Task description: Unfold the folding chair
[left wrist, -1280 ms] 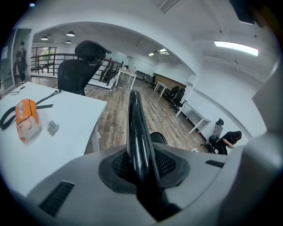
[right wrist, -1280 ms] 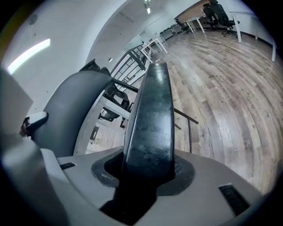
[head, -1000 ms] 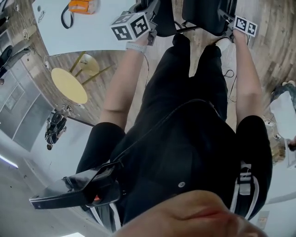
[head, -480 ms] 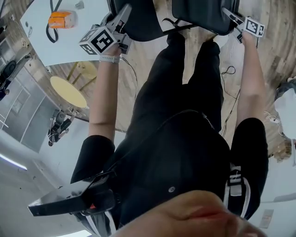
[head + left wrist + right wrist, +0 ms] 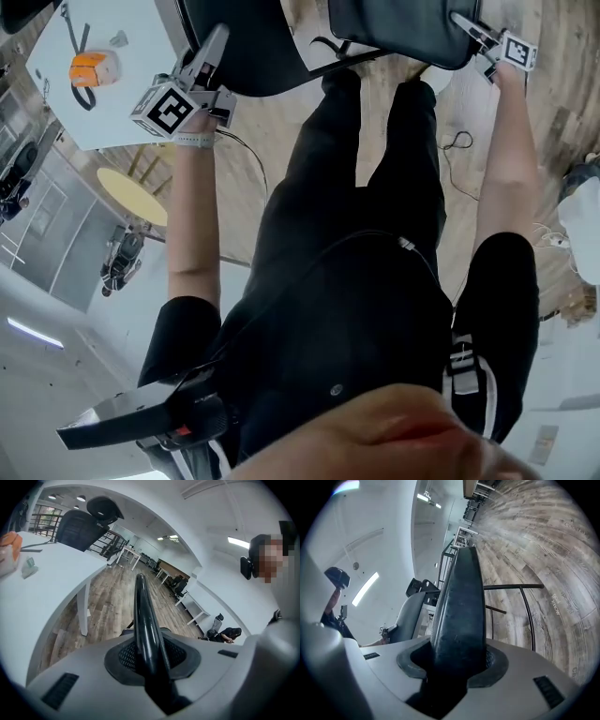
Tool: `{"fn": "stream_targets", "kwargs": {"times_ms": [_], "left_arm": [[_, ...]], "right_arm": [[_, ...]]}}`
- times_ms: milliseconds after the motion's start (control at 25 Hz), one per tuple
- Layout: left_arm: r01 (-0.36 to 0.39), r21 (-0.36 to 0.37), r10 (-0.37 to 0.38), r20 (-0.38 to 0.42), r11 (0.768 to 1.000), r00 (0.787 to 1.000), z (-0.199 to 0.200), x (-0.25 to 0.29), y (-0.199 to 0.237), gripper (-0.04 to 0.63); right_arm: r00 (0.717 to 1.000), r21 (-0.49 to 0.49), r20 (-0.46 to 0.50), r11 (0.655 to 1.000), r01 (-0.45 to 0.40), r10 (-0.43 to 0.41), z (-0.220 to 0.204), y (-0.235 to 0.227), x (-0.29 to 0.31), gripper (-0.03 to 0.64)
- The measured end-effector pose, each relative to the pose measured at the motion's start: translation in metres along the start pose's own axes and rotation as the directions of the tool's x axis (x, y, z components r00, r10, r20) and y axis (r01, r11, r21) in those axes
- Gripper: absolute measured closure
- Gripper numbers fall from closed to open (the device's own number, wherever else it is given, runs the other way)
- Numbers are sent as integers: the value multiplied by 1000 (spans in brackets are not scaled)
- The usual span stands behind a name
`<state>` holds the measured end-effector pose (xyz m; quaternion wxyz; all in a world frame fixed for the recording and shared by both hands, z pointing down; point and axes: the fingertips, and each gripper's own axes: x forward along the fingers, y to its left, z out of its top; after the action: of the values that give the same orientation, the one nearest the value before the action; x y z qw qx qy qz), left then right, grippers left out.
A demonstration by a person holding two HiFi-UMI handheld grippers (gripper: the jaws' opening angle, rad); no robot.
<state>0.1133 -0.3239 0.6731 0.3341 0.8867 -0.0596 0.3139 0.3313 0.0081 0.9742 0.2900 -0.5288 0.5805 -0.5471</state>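
Observation:
The black folding chair shows at the top of the head view as two panels, the back (image 5: 246, 47) and the seat (image 5: 394, 33), in front of the person's legs. My left gripper (image 5: 212, 47) is shut on the chair's glossy black frame tube (image 5: 142, 616), which runs straight up between the jaws of this left gripper (image 5: 150, 660). My right gripper (image 5: 464, 25) is shut on the thick padded edge of the seat (image 5: 459, 602), which fills the gap of this right gripper (image 5: 452, 663). Thin black chair legs (image 5: 525, 606) stand over the floor beyond.
A white table (image 5: 112, 112) at the left carries an orange object (image 5: 94, 67) and a black cable. A round yellow table (image 5: 131, 192) stands below it. A thin cable (image 5: 459, 141) lies on the wood floor. An office chair (image 5: 77, 527) stands behind the white table (image 5: 42, 583).
In the head view my left gripper has swung left and lower with the frame tube. The two black panels now stand farther apart. Both grips have held.

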Motion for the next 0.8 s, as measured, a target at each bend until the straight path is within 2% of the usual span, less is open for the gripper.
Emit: {"fn": "stream_targets", "kwargs": {"times_ms": [320,800], "left_arm": [[10,10,-10,-27,1000,1000,-18,17,-5,520],[6,8,-6,-32,1000,999,-34,50,-31,520]], "right_arm": [[998,56,23,997,-55,54,-7,-42,-24,437],[998,88,37,995,-50,47,-7,-104,-57,411]]}}
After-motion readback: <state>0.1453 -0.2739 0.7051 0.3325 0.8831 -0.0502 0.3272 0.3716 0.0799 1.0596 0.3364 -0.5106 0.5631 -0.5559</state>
